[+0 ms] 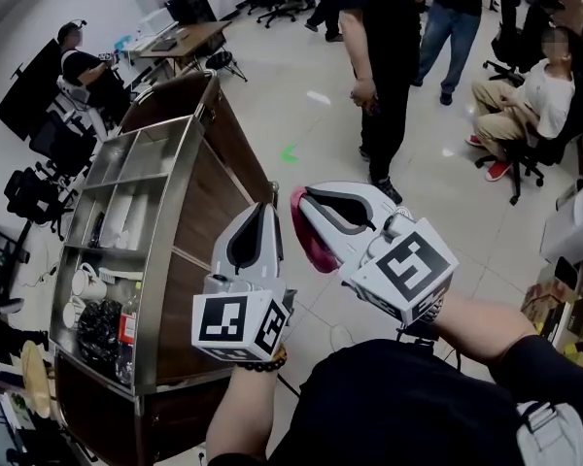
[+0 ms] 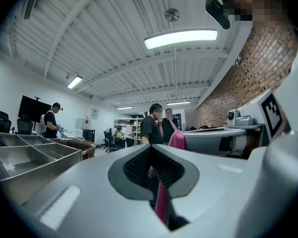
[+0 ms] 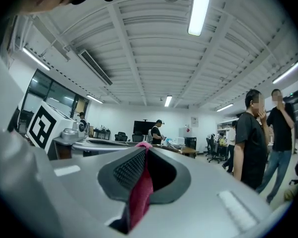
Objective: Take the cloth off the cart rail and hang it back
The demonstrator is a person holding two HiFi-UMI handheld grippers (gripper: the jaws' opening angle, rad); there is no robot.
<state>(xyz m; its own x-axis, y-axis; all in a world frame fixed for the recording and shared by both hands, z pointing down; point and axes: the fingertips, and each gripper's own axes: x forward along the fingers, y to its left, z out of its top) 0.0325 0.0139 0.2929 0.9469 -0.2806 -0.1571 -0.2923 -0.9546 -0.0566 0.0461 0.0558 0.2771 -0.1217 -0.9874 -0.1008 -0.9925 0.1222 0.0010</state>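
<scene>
Office floor, pink cloth gripped by left tongs, right tongs

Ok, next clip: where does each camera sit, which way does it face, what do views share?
Head view: on the person's head, looking steeply down at cart and floor; shows both forearms, left tool, right tool, cloth.
Left gripper view: on the left tool, looking along its jaws, about level, into the room; jaws shut on cloth, right tool alongside.
Right gripper view: on the right tool, same heading; jaws shut on cloth, left tool alongside.
Shared: cloth in all three; both gripper views catch ceiling and two standing people.
</scene>
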